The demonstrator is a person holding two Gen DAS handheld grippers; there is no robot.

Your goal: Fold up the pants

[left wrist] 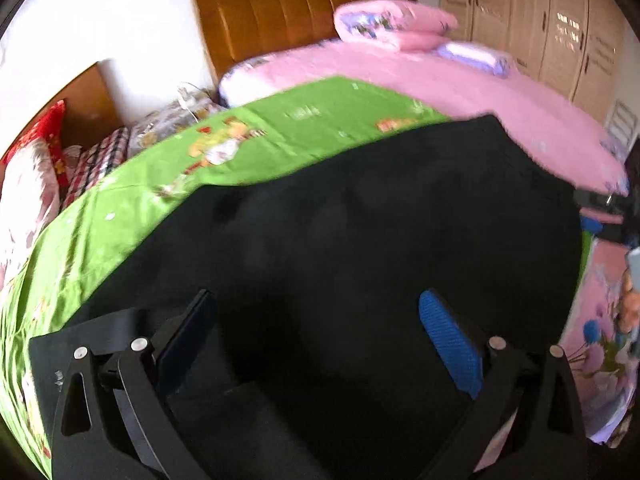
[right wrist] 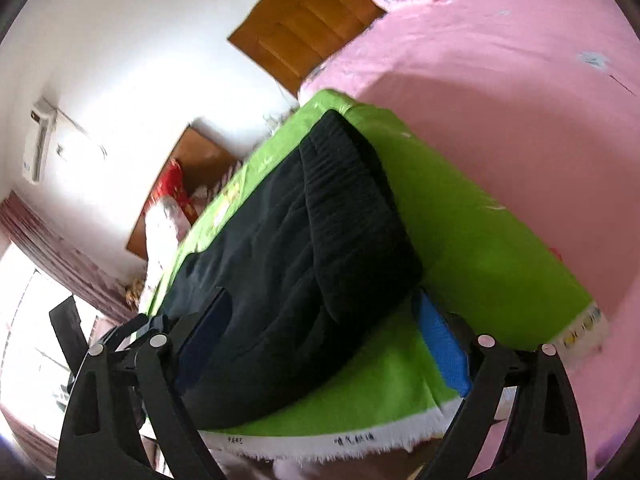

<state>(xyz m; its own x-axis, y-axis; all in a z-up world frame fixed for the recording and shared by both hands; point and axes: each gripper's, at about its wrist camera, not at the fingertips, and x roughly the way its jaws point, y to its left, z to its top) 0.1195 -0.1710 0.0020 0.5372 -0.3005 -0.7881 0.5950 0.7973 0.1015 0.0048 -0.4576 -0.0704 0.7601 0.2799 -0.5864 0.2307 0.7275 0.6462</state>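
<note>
Bedroom setting: pink-covered bed (right wrist: 500, 92) w/ brown wooden headboard (left wrist: 280, 16), pale wardrobe doors (left wrist: 552, 28) at far right of left-wrist view, white wall w/ an AC unit (right wrist: 38, 144) in right-wrist view. Green printed cloth (right wrist: 480, 236) is spread on the bed as work surface; white fringed edge w/ printed characters visible nearest the right camera.

Black pants (right wrist: 304, 248) lie on the green cloth, folded over: a thicker upper layer sits atop a flatter lower layer, fold ridge running away from the right camera. In left-wrist view the pants (left wrist: 340, 240) fill most of the frame, dark and low in detail; both views are motion-blurred.

Left gripper (left wrist: 316, 320): fingers wide apart, blue pad on the right-side finger (left wrist: 448, 340), dark pad on the other. Positioned over the pants. Nothing seen between the fingers; contact w/ fabric cannot be confirmed, since black on black hides the tips.

Right gripper (right wrist: 324, 320): likewise spread wide, straddling the near end of the pants. Fabric lies between the fingers but is not pinched. Blue-padded finger (right wrist: 440, 344) appears to sit just beside the folded edge, over green cloth.

Folded pink bedding (left wrist: 392, 24) stacked near the headboard; red patterned cushion (left wrist: 48, 136) at far left.
</note>
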